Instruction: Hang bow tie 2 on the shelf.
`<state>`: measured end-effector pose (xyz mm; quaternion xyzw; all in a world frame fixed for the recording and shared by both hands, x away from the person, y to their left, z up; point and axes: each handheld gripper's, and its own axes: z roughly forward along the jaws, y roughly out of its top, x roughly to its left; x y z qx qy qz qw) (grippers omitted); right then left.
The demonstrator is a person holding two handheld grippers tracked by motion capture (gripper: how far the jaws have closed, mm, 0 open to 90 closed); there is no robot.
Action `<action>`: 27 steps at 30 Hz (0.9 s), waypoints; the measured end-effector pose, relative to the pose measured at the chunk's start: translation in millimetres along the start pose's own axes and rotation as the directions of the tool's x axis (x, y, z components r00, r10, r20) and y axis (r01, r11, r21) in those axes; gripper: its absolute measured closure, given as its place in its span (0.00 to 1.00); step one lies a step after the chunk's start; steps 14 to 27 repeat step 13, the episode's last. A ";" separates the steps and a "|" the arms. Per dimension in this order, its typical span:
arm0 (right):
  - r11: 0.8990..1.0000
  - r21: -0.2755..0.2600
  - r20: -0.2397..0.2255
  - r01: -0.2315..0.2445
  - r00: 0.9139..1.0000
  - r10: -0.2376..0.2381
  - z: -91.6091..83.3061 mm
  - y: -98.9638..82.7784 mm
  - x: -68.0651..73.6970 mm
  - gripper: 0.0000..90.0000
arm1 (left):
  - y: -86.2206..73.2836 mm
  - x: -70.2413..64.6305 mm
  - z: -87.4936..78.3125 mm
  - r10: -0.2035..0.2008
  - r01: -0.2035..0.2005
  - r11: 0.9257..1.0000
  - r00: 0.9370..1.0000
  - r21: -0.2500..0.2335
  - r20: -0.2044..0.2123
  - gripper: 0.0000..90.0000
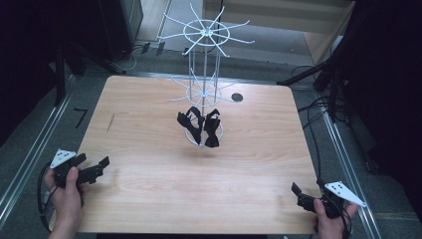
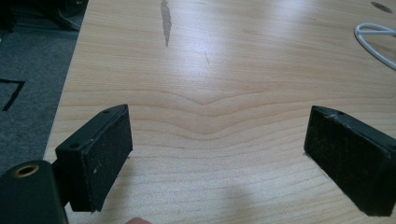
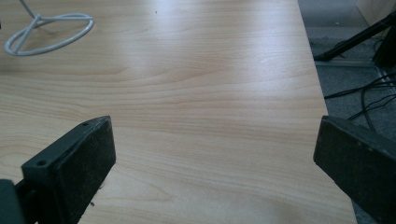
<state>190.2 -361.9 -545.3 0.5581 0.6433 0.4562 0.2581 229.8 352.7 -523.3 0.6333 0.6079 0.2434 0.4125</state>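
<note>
Pale wood counter (image 1: 149,149) carries a white wire rack (image 1: 204,74) at its middle, with two black bow ties (image 1: 199,127) hanging on its lower arms. Left gripper (image 1: 92,172) and right gripper (image 1: 303,195) sit at the near corners, well apart from the rack, fingers (image 2: 105,154) spread wide and empty. Judging by this, the hanging looks finished, with nothing left on the counter to pick up.

High view overhead; gripper views skim table (image 1: 149,149)

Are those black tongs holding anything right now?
No. The left tongs and right tongs stand open over the bare wooden table.
</note>
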 end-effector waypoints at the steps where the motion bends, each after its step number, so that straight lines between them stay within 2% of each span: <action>1: 1.000 0.005 0.002 0.001 1.000 -0.001 -0.6 -0.6 -0.2 0.00 | 0.0 0.0 0.0 0.001 -0.001 1.000 1.000 0.000 -0.001 0.09; 6: 1.000 0.016 0.006 0.011 1.000 -0.011 -0.4 -1.6 -1.0 0.00 | 0.1 0.0 -0.1 0.000 0.000 1.000 1.000 0.003 0.000 0.09; 13: 1.000 0.016 0.019 -0.021 1.000 0.021 -1.4 -3.5 -7.5 0.01 | 0.3 0.2 0.5 -0.005 0.005 1.000 1.000 0.000 0.000 0.09; 27: 1.000 0.016 0.019 -0.021 1.000 0.021 -1.4 -3.5 -7.5 0.01 | 0.3 0.2 0.5 -0.005 0.005 1.000 1.000 0.000 0.000 0.09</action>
